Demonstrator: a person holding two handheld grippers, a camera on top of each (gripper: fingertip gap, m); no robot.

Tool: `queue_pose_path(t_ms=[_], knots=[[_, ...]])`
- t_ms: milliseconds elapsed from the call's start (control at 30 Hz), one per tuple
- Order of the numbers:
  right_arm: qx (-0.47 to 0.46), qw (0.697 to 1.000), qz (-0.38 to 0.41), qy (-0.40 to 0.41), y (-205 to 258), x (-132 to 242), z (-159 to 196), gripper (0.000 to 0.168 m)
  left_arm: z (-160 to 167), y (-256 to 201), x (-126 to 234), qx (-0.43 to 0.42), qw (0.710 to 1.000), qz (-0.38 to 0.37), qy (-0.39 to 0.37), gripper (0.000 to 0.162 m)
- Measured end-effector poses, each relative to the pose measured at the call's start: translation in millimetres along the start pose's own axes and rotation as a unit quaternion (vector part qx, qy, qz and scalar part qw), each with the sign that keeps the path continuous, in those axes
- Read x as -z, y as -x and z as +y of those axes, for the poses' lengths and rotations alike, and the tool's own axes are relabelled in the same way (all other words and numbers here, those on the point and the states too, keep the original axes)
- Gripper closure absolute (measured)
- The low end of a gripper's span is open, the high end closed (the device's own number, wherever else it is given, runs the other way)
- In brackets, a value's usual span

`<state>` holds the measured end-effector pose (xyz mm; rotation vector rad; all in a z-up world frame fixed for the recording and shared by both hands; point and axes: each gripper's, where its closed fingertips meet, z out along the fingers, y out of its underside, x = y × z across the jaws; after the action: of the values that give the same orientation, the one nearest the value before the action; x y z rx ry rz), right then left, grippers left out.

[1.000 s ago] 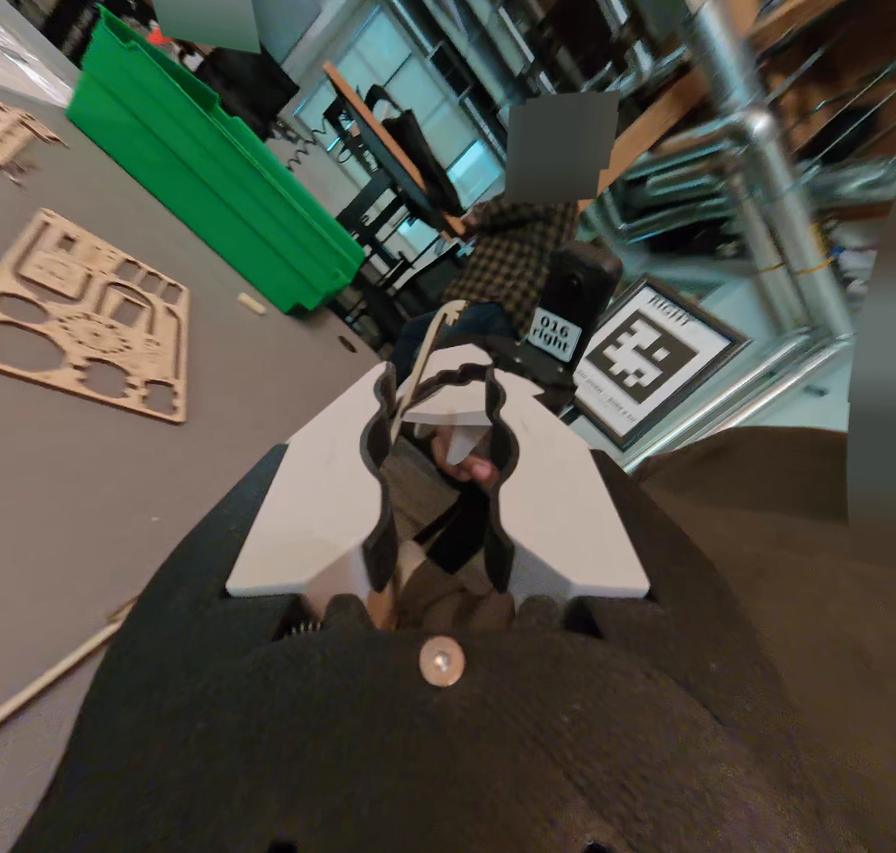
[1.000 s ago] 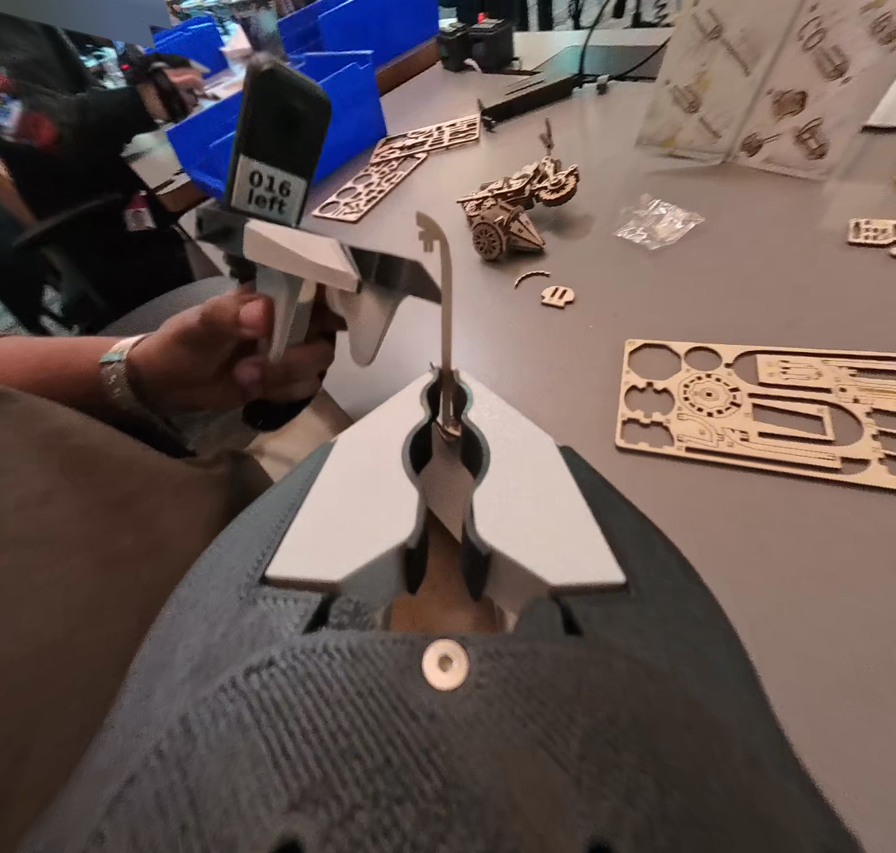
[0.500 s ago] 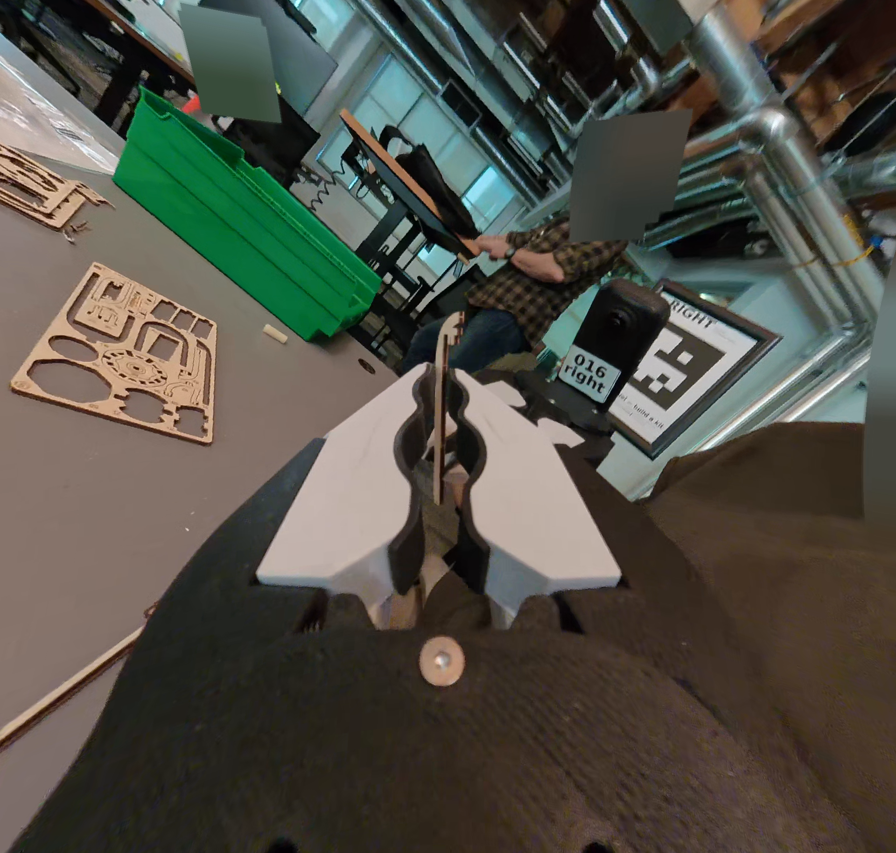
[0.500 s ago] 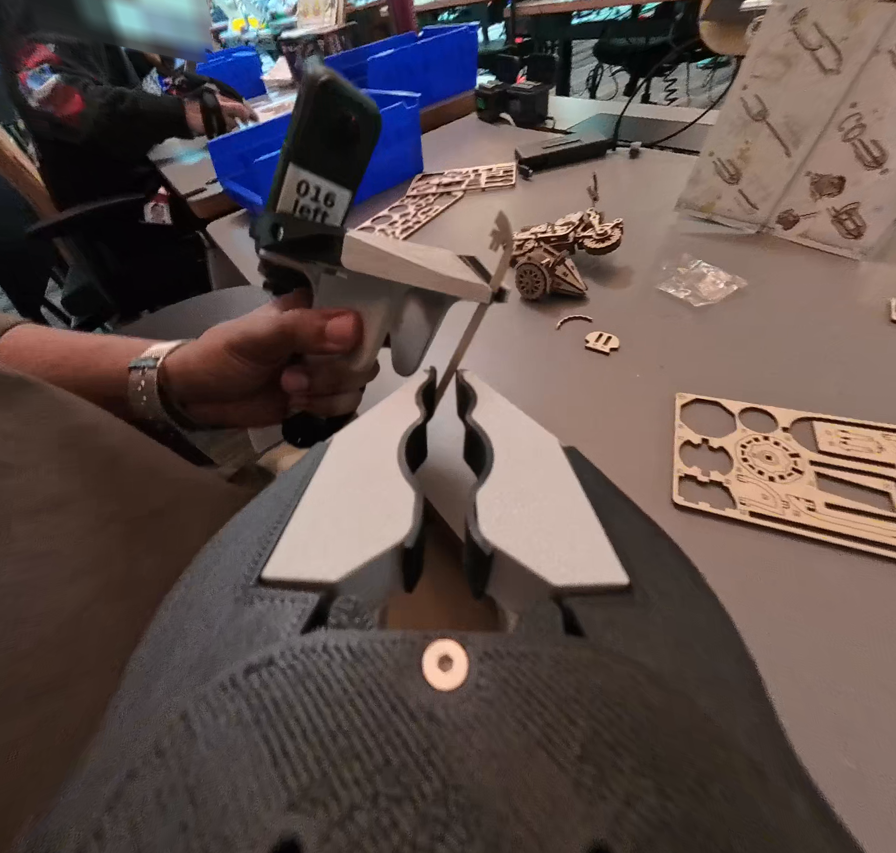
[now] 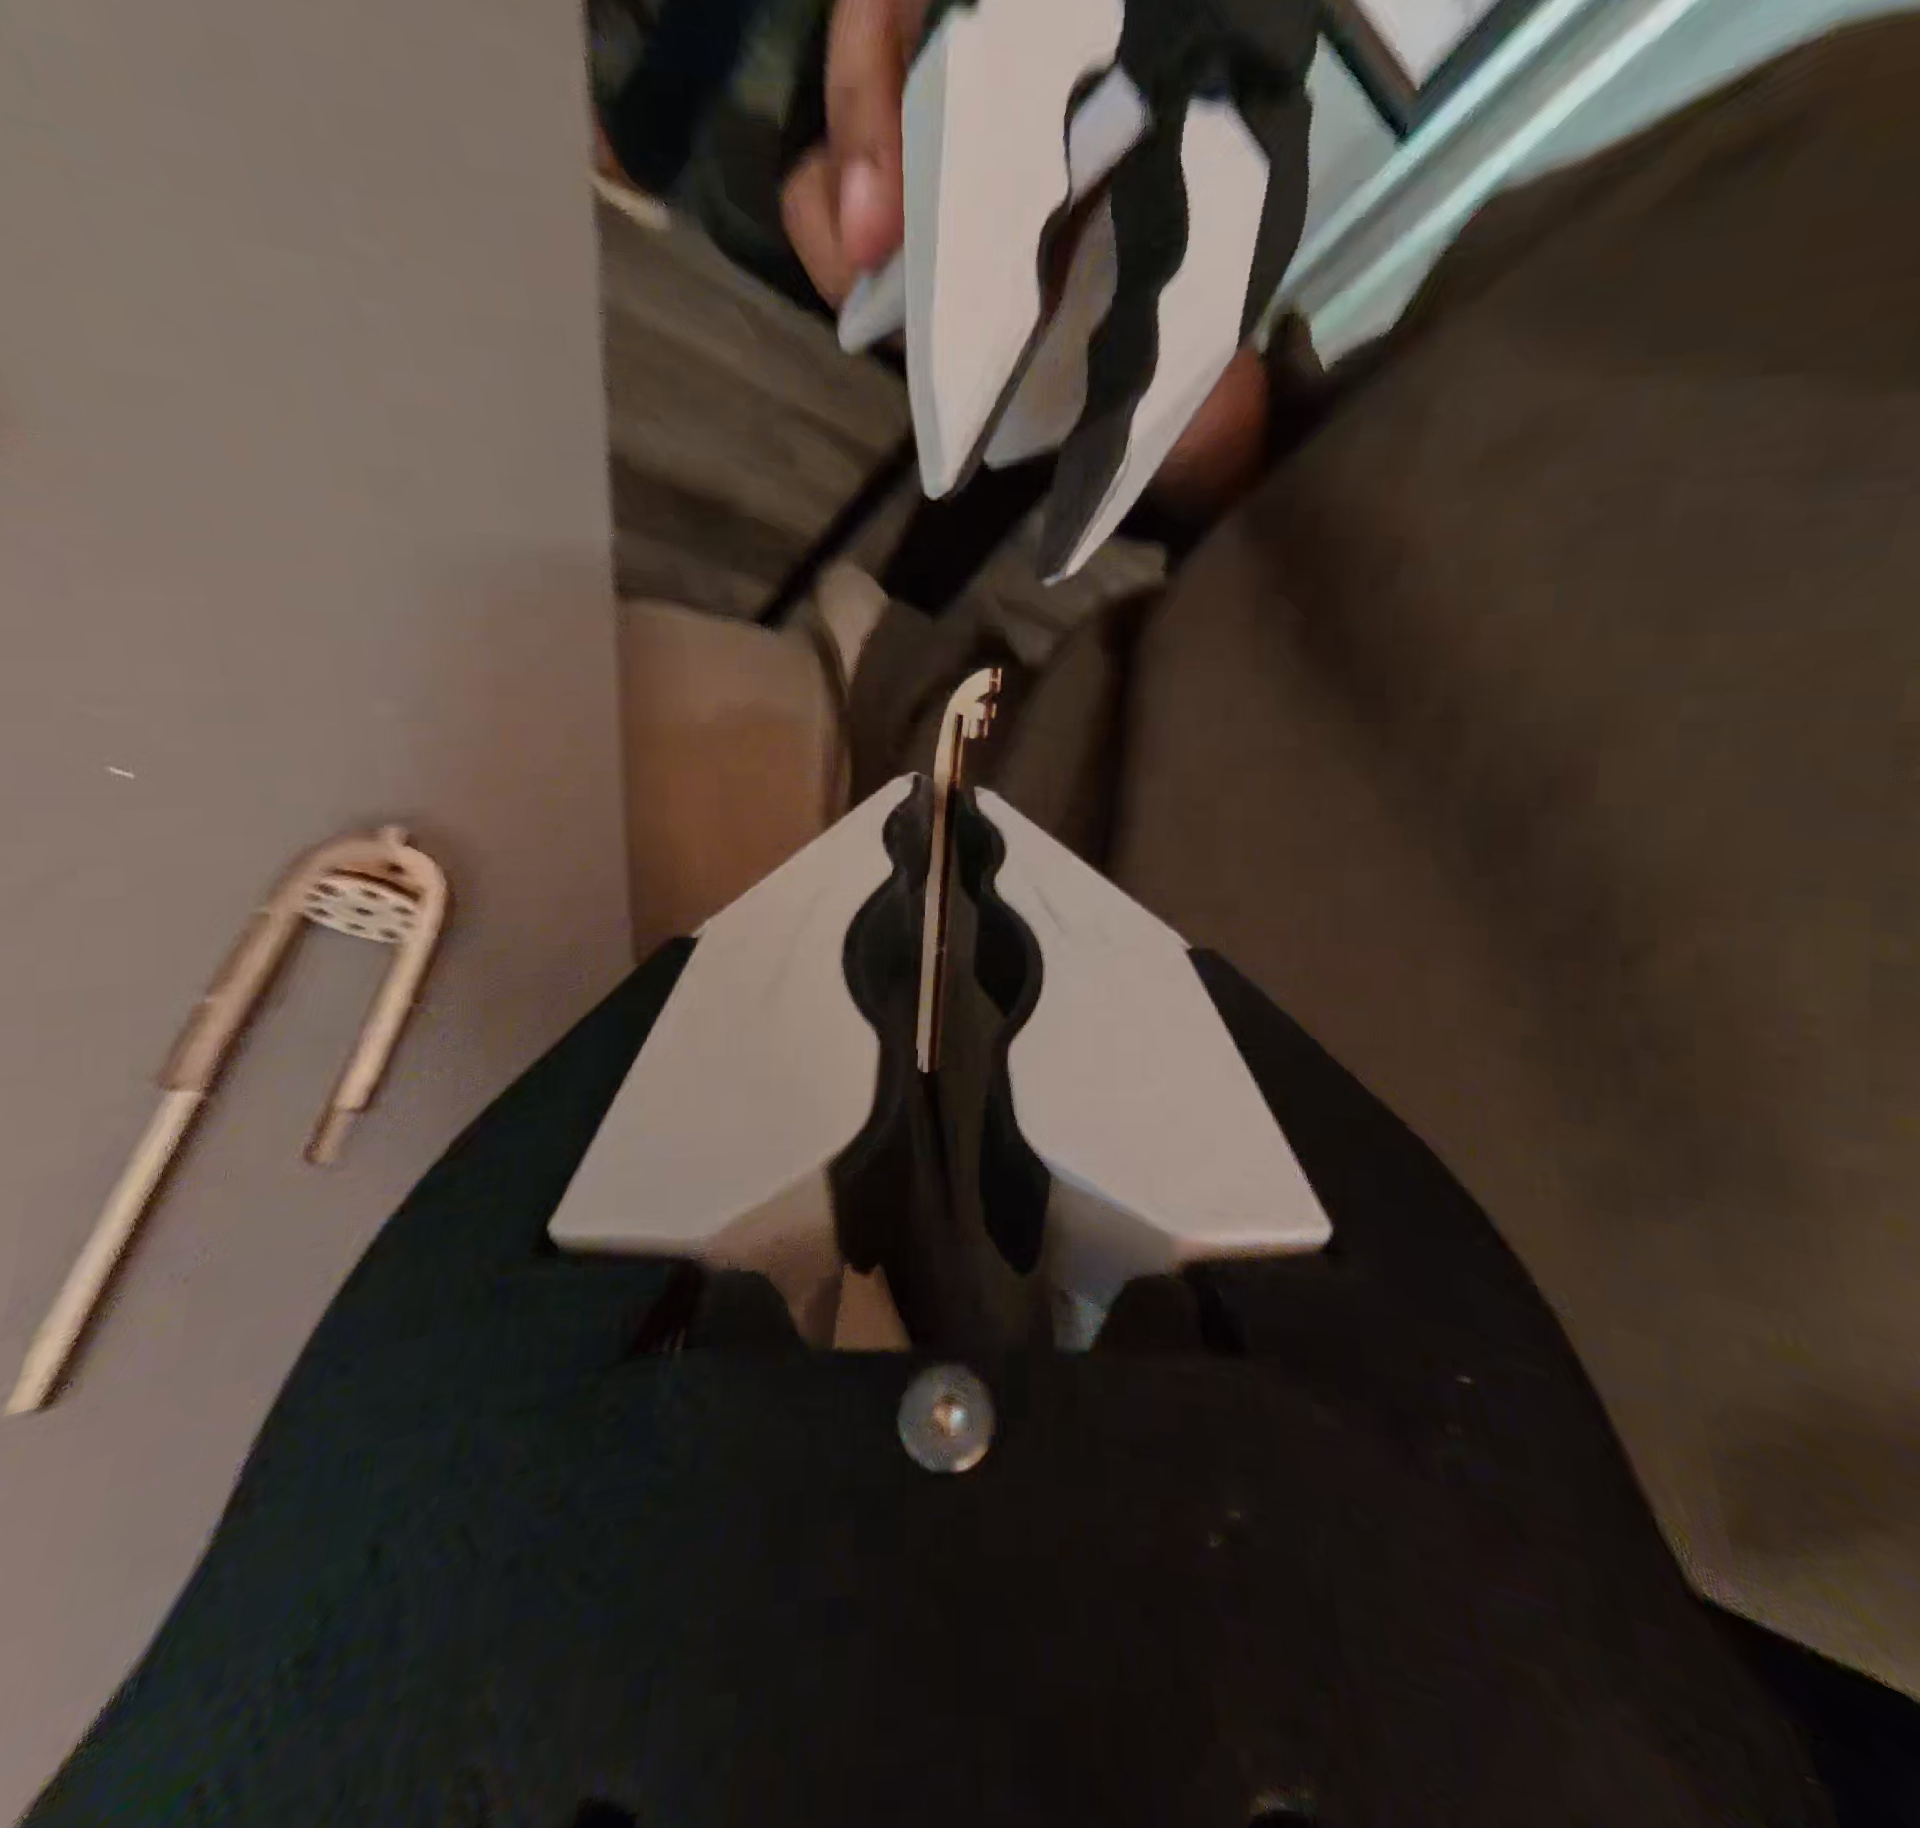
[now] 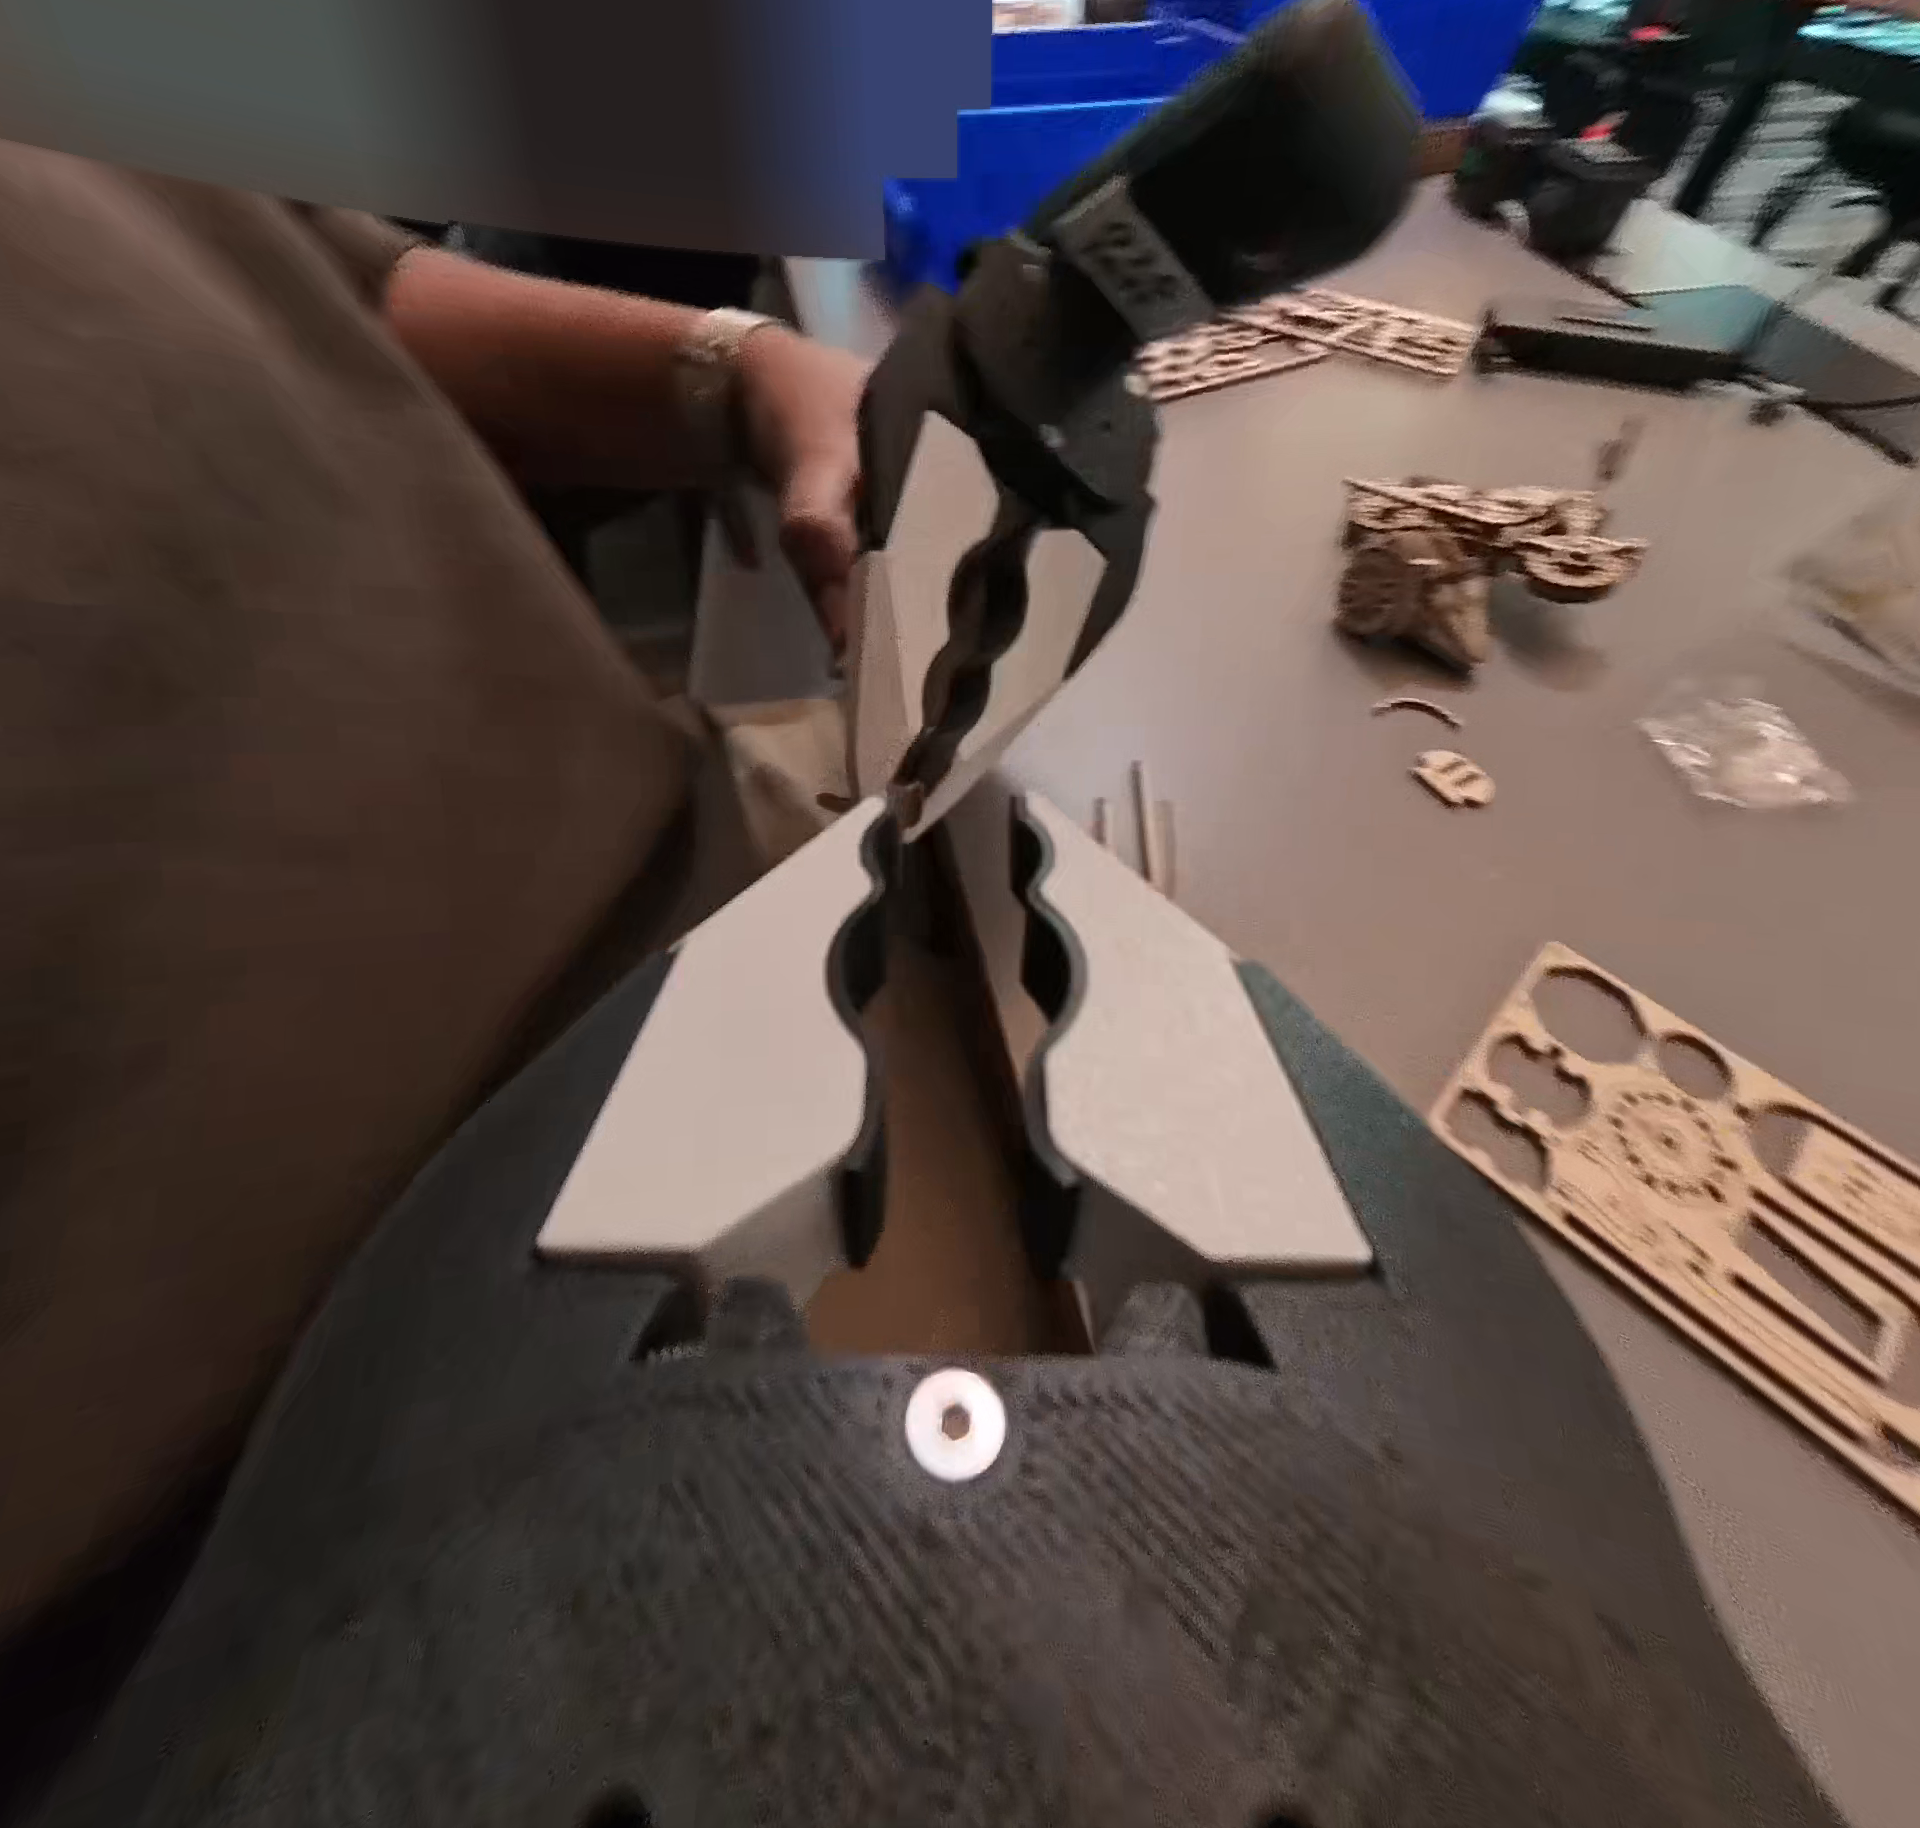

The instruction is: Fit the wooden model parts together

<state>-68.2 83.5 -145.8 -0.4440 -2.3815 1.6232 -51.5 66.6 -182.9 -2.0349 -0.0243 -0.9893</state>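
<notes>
My left gripper is shut on a thin wooden strip held edge-on, whose hooked end sticks out past the fingertips. It hangs over the person's lap, just off the table edge. My right gripper is open and empty. In the left wrist view the right gripper hangs just above the strip's hooked end, jaws apart. In the right wrist view the left gripper points down at the right gripper's left fingertip, and the strip hardly shows there. A U-shaped wooden part with a stick lies on the grey table.
A part-built wooden model stands farther back on the table. A cut-out wooden sheet lies at right, more sheets behind. Small loose pieces, thin sticks, a plastic bag and blue bins are also there. Tip to tip, the grippers are about 5 cm apart.
The strip passed from my right gripper to my left: the left shut on it, then the right opened and let go. The left gripper tipped down toward the table edge.
</notes>
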Motion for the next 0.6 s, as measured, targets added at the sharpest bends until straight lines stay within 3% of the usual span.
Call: queue_pose_path(t_ms=[133, 333, 600], knots=[[0.035, 0.998, -0.034, 0.045, 18.8, -11.4, 15.3, 0.149, 26.3, -9.7, -14.6, 0.009, 0.997, 0.038, 0.073, 0.159], [0.029, 0.991, -0.11, 0.073, 45.0, -16.5, 28.6, 0.155, 31.3, -17.5, -17.4, 0.005, 0.994, 0.062, 0.085, 0.159], [0.051, 0.986, -0.131, 0.091, 58.9, -24.8, 36.2, 0.163, 37.4, -22.1, -22.7, 0.002, 0.992, 0.074, 0.103, 0.159]])
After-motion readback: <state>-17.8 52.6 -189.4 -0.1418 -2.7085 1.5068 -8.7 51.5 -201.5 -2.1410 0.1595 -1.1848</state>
